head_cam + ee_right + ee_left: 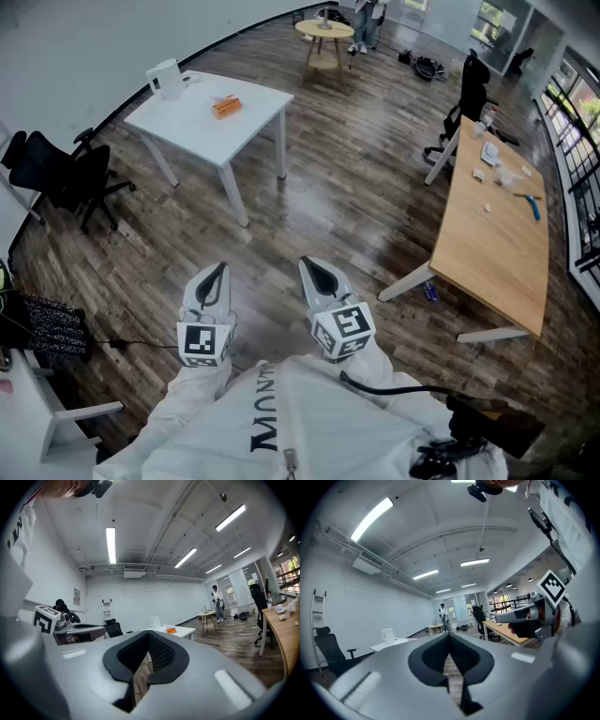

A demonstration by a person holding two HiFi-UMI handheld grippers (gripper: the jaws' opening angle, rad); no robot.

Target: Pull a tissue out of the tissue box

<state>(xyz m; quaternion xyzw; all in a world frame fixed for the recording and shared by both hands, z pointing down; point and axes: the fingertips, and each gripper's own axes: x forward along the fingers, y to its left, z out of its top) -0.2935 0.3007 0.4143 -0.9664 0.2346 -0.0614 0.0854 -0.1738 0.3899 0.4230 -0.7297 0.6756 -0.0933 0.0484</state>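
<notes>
An orange tissue box (226,107) lies on a white table (253,117) far across the room, next to a white jug (167,81). In the right gripper view the tissue box (171,630) is a small orange spot on that distant table. My left gripper (216,278) and right gripper (319,275) are held side by side close to my body, pointing level toward the table. Both are shut with nothing between their jaws. In their own views the left gripper (450,635) and the right gripper (148,634) have their dark pads meeting at the tip.
Wooden floor separates me from the white table. A long wooden desk (497,234) with small items stands at the right, with a black chair (469,94) behind it. Black office chairs (66,173) stand at the left. A round table (325,33) and a standing person (366,19) are far back.
</notes>
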